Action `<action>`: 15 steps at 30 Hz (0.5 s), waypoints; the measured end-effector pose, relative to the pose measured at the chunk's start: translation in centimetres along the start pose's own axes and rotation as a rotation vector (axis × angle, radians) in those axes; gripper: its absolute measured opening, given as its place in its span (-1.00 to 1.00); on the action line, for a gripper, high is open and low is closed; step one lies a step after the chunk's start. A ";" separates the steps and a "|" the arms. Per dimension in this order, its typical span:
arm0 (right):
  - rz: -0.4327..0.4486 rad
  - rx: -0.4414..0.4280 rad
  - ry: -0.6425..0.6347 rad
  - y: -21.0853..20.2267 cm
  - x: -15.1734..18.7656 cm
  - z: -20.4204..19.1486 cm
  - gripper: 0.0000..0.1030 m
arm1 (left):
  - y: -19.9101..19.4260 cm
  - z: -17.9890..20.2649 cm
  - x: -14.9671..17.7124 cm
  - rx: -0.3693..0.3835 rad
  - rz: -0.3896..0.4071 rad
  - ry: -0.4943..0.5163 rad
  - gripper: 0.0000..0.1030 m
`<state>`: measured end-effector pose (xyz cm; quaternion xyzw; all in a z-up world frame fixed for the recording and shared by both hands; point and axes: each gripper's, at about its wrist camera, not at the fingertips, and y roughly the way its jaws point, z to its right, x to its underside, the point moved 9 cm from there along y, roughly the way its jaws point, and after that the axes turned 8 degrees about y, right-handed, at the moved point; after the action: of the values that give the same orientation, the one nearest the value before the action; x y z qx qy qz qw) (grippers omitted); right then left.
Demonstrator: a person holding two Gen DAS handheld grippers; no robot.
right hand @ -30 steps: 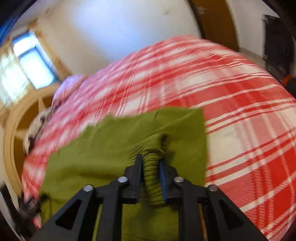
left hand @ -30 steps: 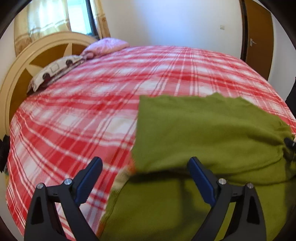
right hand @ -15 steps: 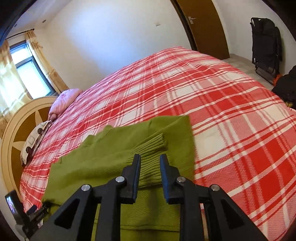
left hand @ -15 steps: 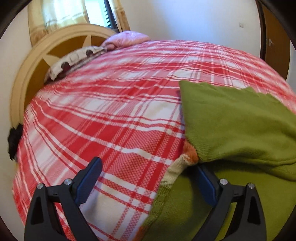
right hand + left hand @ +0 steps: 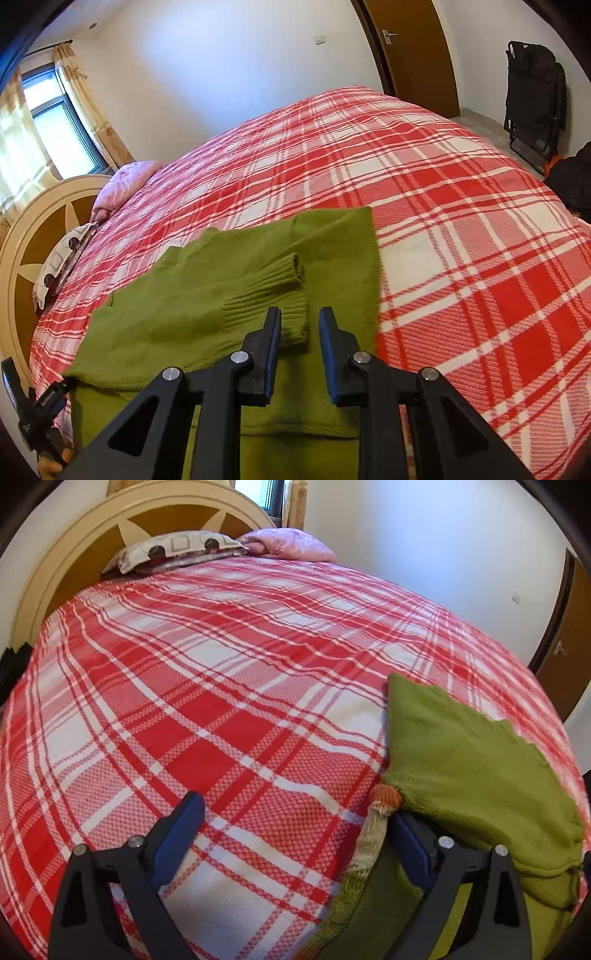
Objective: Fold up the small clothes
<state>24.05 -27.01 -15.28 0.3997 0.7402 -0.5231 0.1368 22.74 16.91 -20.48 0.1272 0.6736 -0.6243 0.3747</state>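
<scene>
Both grippers I held empty: left [image 5: 295, 834] spread wide beside the sweater [image 5: 476, 760], right [image 5: 300, 332] narrowly parted above its cuff [image 5: 273, 295].

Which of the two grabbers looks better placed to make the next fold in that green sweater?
Probably the left gripper: it is wide open at the sweater's unfolded side, one finger already under the edge. The right gripper is open above the sleeve cuff, which already lies folded across.
</scene>
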 end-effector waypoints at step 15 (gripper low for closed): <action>0.002 -0.054 -0.200 1.1 -0.8 -6.4 -0.58 | -5.1 1.3 -4.1 -0.032 0.139 0.157 0.84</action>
<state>26.76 -21.58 -12.81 0.3423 0.7364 -0.5400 0.2212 22.69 15.96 -13.88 0.2162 0.7003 -0.5741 0.3650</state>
